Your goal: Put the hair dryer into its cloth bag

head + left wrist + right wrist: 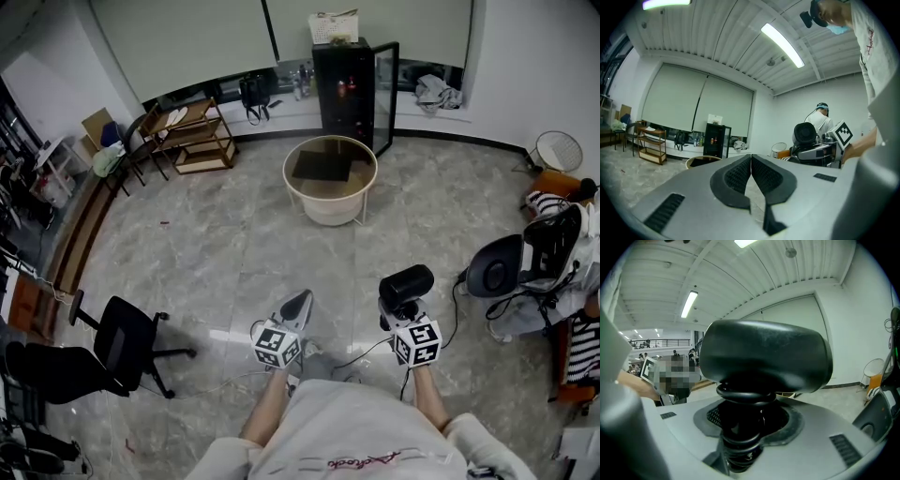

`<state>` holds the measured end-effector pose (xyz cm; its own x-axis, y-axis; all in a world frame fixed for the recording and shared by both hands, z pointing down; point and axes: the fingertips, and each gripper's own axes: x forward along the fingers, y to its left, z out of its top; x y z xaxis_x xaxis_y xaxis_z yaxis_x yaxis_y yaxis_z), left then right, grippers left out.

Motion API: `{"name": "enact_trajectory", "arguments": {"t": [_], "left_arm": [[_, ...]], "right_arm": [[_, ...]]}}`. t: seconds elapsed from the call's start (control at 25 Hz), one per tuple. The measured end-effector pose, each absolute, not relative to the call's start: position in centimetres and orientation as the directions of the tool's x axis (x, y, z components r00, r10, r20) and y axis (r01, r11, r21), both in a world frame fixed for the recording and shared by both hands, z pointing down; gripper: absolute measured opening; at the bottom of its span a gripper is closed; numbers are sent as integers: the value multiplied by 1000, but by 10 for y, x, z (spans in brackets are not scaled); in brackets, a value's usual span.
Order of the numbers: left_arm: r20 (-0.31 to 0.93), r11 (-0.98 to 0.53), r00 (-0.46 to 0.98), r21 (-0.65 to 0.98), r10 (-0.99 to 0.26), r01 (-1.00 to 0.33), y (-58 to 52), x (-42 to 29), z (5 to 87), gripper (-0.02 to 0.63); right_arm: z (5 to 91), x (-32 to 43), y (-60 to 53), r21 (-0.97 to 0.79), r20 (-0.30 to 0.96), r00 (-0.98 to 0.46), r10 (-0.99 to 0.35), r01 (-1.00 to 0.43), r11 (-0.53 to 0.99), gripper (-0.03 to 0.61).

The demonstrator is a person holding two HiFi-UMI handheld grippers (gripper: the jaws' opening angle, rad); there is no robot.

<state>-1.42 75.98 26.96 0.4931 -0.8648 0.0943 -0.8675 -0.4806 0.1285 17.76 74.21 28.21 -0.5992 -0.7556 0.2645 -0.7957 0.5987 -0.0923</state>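
Your right gripper [400, 313] clamps the black hair dryer [406, 281] by its handle, out in front of you
Your two forearms reach forward side by side over the grey floor [216, 253]; the right gripper tips a little downward, the dryer's head beyond its jaws. Your left gripper [300, 298] points level, jaws together on nothing

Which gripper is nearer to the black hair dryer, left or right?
Right. The right gripper holds the hair dryer by its handle; the left gripper is shut, apart at its left.
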Motion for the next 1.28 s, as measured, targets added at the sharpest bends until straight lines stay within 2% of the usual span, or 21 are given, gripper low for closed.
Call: {"name": "enact_trajectory", "arguments": {"t": [0.76,1.0,1.28], "left_arm": [[125,-498,517,154,-847,-853,689,-9,290,31],[112,-525,543,156,-832,-837,685,-51,325,31],[135,-539,563,177,-816,-824,577,-34,309,31]], "right_arm": [[289,168,681,-75,289,-595,-750,-795,602,196],[320,121,683,-65,280,-577,-768,-809,584,196],[300,126,580,-79,304,-579,-757,-807,586,196]]}}
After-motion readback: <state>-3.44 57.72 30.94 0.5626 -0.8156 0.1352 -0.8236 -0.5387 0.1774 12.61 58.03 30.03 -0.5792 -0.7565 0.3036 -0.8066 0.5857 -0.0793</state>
